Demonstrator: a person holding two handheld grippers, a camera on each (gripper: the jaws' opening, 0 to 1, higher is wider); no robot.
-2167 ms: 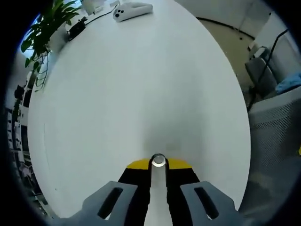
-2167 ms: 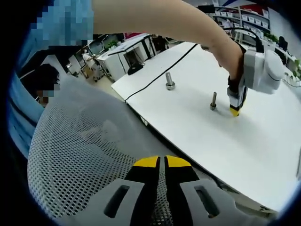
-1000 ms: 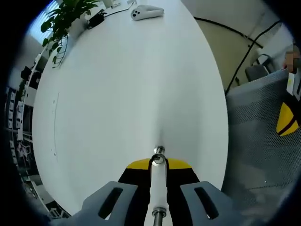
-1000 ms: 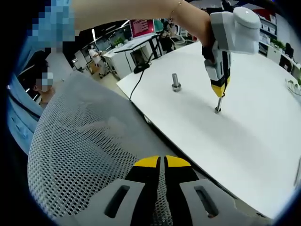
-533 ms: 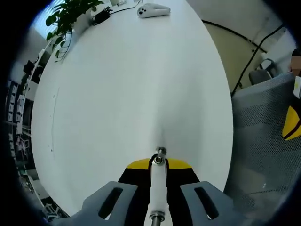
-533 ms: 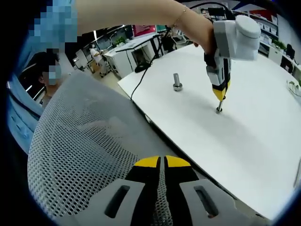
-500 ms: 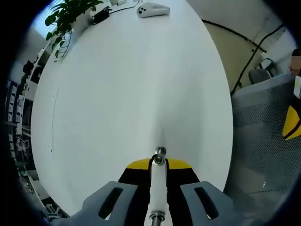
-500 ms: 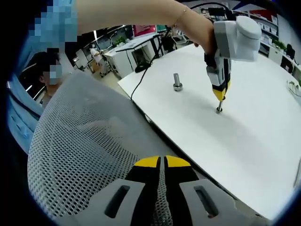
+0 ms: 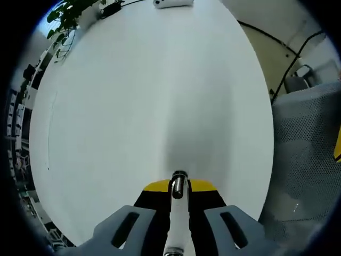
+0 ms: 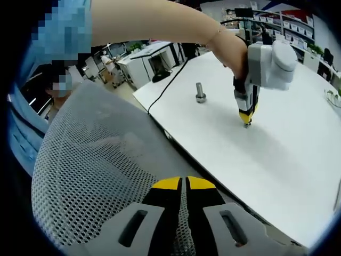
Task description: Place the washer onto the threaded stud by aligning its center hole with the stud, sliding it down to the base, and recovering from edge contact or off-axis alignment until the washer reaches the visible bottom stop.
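Since half a second ago my left gripper has come down: in the right gripper view its yellow tips now sit close above the white counter, right of centre in the upper half of the frame, where before a length of stud showed beneath them. In the left gripper view the threaded stud now lies between my jaws at bottom centre, its round top level with the yellow tips, and the counter looms larger.

Left gripper: jaws nearly together, closed around the stud running up between them. I cannot make out the washer in either view; it is too small or hidden at the tips.

Right gripper: jaws together with nothing between them, at bottom centre of its own view, hanging over the grey mesh chair back, well apart from the counter.

A second stud with a collar at its base stands upright on the counter, upper centre of the right gripper view, left of my left gripper and apart from it. A black cable runs across the counter's near corner beside it.

A white handheld device lies at the top edge of the left gripper view, a potted plant at upper left.
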